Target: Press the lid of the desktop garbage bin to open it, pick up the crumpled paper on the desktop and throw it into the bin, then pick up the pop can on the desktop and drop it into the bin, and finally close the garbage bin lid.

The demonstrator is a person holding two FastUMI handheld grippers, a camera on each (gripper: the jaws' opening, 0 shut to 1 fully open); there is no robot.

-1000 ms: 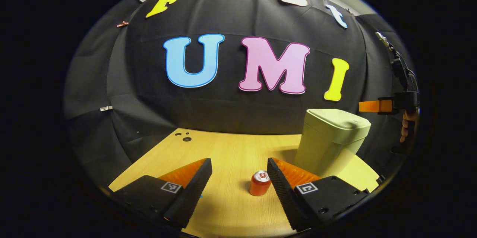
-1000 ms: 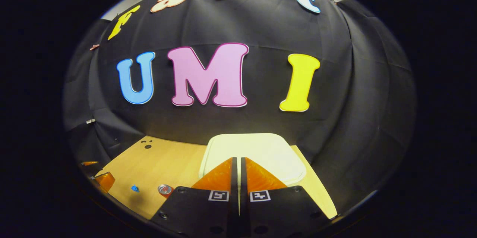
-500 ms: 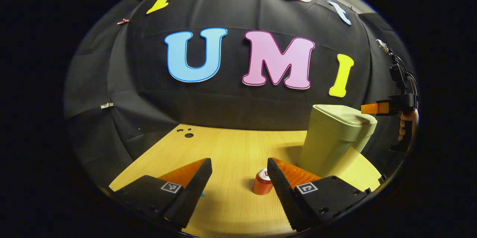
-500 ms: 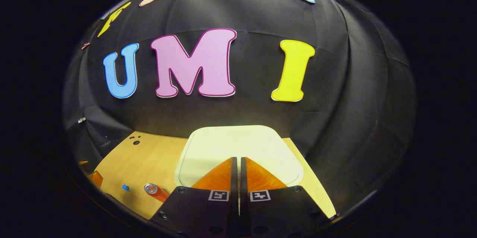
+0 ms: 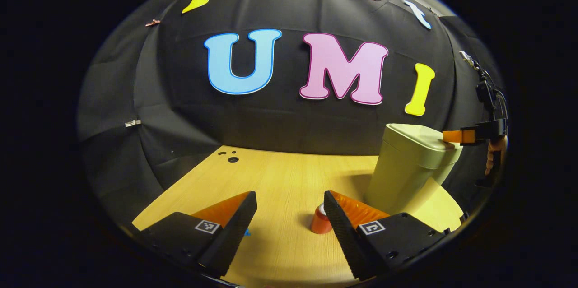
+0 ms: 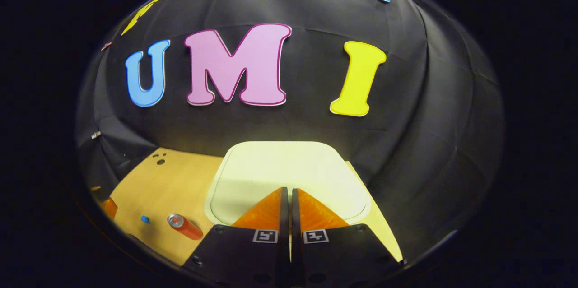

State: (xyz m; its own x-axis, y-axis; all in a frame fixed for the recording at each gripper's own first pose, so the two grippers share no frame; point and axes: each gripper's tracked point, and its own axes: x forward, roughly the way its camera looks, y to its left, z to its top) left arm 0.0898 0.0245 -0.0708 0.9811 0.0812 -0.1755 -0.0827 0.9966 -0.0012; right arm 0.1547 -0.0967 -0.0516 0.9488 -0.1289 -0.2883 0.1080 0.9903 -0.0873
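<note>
Right gripper view: right gripper (image 6: 289, 191) fingers pressed together, tip over closed bin lid (image 6: 289, 166), centre frame; pop can (image 6: 184, 227) lower left on desk (image 6: 171, 179). Left gripper (image 5: 289, 216) spread wide, can just inside its right finger

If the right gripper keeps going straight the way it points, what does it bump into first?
Most likely the bin lid. The right gripper, fingers shut, points across the closed lid, and the left gripper view shows its tips at the lid's edge. Whether they touch it already is hard to tell.

Pale green bin (image 5: 408, 173), red can (image 6: 184, 226), seemingly light wood-grain desktop (image 5: 280, 179).
</note>
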